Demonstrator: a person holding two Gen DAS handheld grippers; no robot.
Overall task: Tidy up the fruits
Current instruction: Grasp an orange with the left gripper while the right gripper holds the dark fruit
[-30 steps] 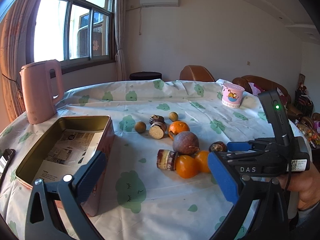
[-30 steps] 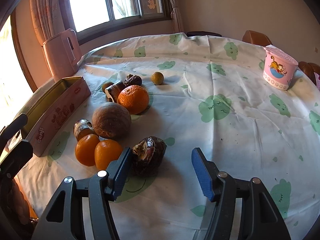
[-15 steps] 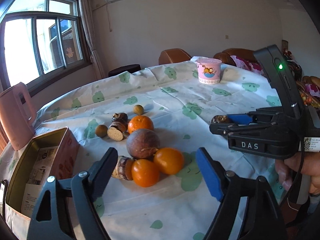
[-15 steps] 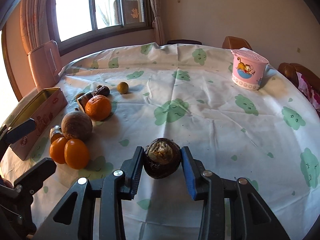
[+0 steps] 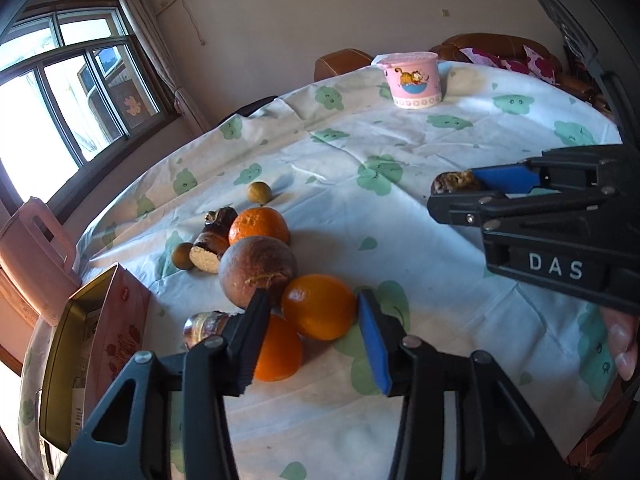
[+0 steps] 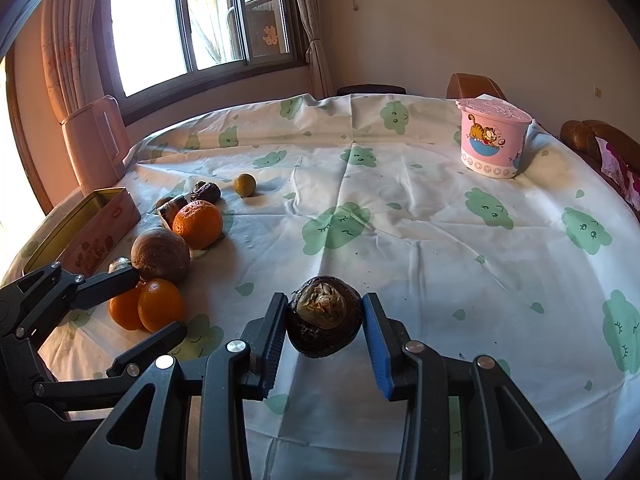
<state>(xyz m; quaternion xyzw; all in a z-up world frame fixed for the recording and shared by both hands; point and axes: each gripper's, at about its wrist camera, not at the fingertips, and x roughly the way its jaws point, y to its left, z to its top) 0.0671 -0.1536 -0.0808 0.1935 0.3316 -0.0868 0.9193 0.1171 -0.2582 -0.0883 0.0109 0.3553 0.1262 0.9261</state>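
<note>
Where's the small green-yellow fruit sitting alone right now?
The small green-yellow fruit lies on the tablecloth at the far end of the fruit cluster, just beyond the big orange, toward the window.

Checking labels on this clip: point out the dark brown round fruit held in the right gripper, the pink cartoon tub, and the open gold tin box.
Dark brown round fruit [image 6: 324, 322]: right wrist view, its front face.
Pink cartoon tub [image 6: 490, 144]: right wrist view, side wall.
Open gold tin box [image 5: 105, 334]: left wrist view, pink outer side wall.

The left gripper [image 5: 310, 338] sits low in the left wrist frame, jaws parted, nothing clamped. The right gripper [image 6: 325, 336] fills the bottom centre of its own frame — jaws pressed against something dark. A thumb [image 5: 622, 344] shows at the right edge.
</note>
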